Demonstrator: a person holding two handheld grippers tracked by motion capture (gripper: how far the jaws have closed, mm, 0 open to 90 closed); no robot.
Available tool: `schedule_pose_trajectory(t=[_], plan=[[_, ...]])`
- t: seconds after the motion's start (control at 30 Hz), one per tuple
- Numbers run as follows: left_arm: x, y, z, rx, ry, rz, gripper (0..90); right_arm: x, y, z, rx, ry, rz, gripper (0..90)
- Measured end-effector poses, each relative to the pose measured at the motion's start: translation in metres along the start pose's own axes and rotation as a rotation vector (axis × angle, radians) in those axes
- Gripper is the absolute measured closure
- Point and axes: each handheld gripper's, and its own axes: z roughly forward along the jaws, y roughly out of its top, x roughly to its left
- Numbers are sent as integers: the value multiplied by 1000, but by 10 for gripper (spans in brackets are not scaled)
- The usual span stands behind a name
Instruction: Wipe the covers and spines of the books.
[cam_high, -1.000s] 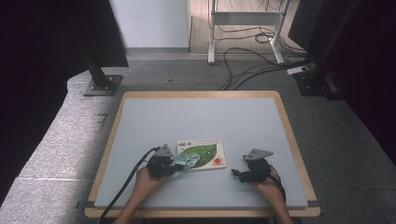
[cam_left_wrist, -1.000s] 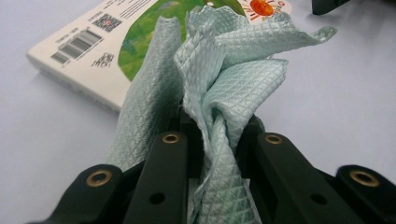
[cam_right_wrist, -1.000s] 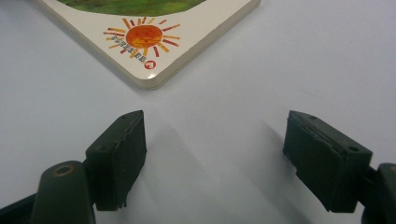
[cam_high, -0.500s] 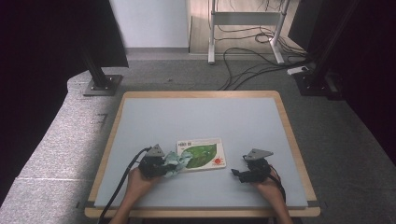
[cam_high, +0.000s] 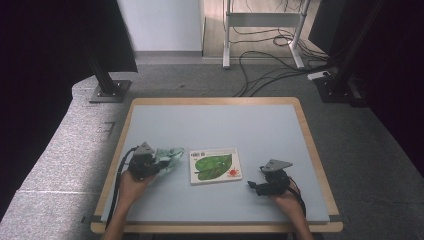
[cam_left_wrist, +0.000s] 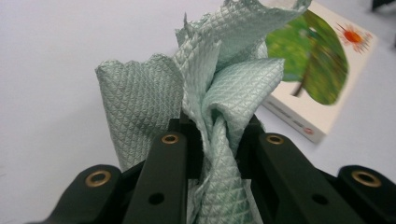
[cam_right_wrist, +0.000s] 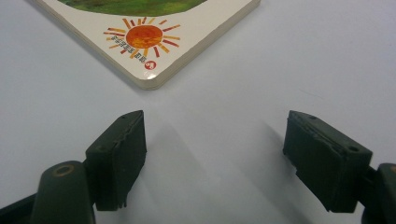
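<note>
My left gripper (cam_high: 150, 164) has its jaws clamped on a bunched green cloth (cam_left_wrist: 219, 88), at the near left of the desk (cam_high: 260, 120), just left of the picture book (cam_high: 215, 166). The pinch looks narrow, so I judge the loose folds could slip free or snag the book's edge. My right gripper (cam_right_wrist: 212, 154) rests with jaws apart, near the book's corner, holding nothing.

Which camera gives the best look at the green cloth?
The left gripper view: the cloth is close up, its quilted weave sharp, bunched and pinched between the left gripper's jaws. The high view shows it small, as a pale green bundle left of the book.
</note>
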Motion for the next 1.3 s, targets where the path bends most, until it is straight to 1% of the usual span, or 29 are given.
schedule_pose_trajectory(t=[0.1, 0.13, 0.17, 0.23, 0.33, 0.4, 0.47, 0.53, 0.6, 0.67, 0.77, 0.93, 0.97, 1.07, 1.17, 1.27, 1.3], plan=[[8, 2, -3, -1, 42, -8, 788, 0, 0, 0, 0, 0, 0, 207], [8, 2, -3, -1, 42, -8, 784, 0, 0, 0, 0, 0, 0, 207], [12, 2, -2, 1, 77, -12, 780, 0, 0, 0, 0, 0, 0, 208], [17, 1, 2, 9, 110, -18, 769, 0, 0, 0, 0, 0, 0, 207], [27, -3, 10, 23, 129, -45, 757, 0, 0, 0, 0, 0, -1, 207], [32, -7, 16, 26, 129, -68, 750, 0, 0, 0, 0, 0, -1, 207], [34, -10, 21, 34, 124, -82, 735, 0, 0, 0, 0, 0, -1, 208], [35, -12, 27, 48, 116, -86, 709, 0, 0, 0, 0, 0, -1, 208], [34, -15, 34, 69, 103, -86, 665, 0, 0, 0, 0, 0, -1, 207], [32, -16, 36, 65, 111, -77, 644, 0, 0, 0, 0, 0, -1, 207], [33, -15, 35, 68, 98, -77, 614, 0, 0, 0, 0, 0, -1, 208], [31, -11, 28, 70, 104, -77, 451, 0, 0, 0, 0, 0, -1, 207], [31, -10, 27, 73, 101, -76, 391, 0, 0, 0, 0, 0, -1, 208], [27, -6, 22, 79, 92, -69, 289, 0, 0, 0, 0, 0, -1, 207], [20, 0, 13, 54, 91, -64, 196, 0, 0, 0, 0, 0, -1, 208], [14, 5, 6, 30, 63, -57, 155, 0, 0, 0, 0, 0, -1, 207], [10, 8, 3, 24, 48, -48, 148, 0, 0, 0, 0, 0, 0, 207]])
